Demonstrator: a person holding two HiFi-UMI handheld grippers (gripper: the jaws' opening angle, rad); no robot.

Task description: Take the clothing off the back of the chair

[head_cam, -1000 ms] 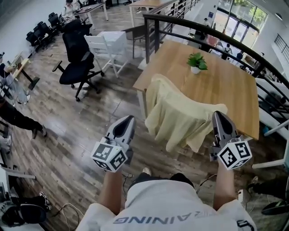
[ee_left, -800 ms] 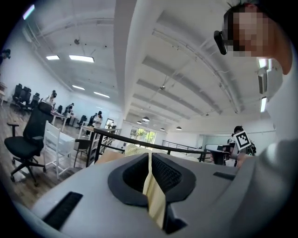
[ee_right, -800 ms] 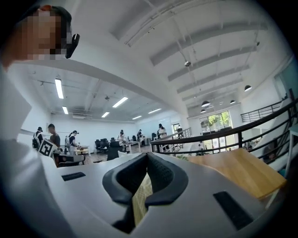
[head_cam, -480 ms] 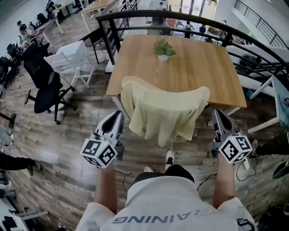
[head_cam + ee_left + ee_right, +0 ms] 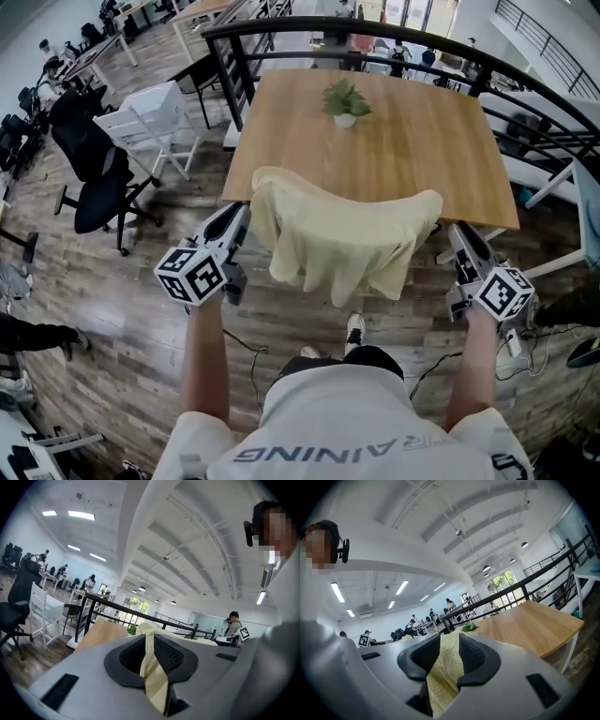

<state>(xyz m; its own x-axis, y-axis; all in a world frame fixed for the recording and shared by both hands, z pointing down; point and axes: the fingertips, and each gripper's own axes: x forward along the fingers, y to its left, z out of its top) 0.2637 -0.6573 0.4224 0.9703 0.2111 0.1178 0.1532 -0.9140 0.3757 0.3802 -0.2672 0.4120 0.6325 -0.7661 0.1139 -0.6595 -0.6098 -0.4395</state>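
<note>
left claw [image 5: 240, 216]: seen from the head view it sits at the left end of the clothing [image 5: 342, 239], tip against the cloth. the left gripper view shows the left claw [image 5: 149, 641] with its jaws drawn together on a thin pinched strip of the pale yellow clothing [image 5: 154, 679], which runs out from the tips and down between the pads.

right claw [image 5: 458, 234]: it sits at the right end of the clothing, tip just beside the cloth's right corner. the right gripper view shows the right claw [image 5: 449, 643] with its jaws opening. a broader fold of the clothing [image 5: 443, 677] lies between the pads [image 5: 472, 656] and touches both.

clothing: it hangs draped across the chair back, spread from one claw to the other, with its lower hem falling in folds toward the floor [image 5: 112, 309]. the chair back itself is covered by the cloth and cannot be made out. the clothing stands at the near edge of the wooden tabletop [image 5: 422, 141], roughly centred along that edge, with its upper fold lying just over it.

other items: a small potted plant [image 5: 345, 101] stands near the far edge of the tabletop, well apart from the clothing and from both claws. both of the person's forearms reach forward, one to each side of the draped cloth.
</note>
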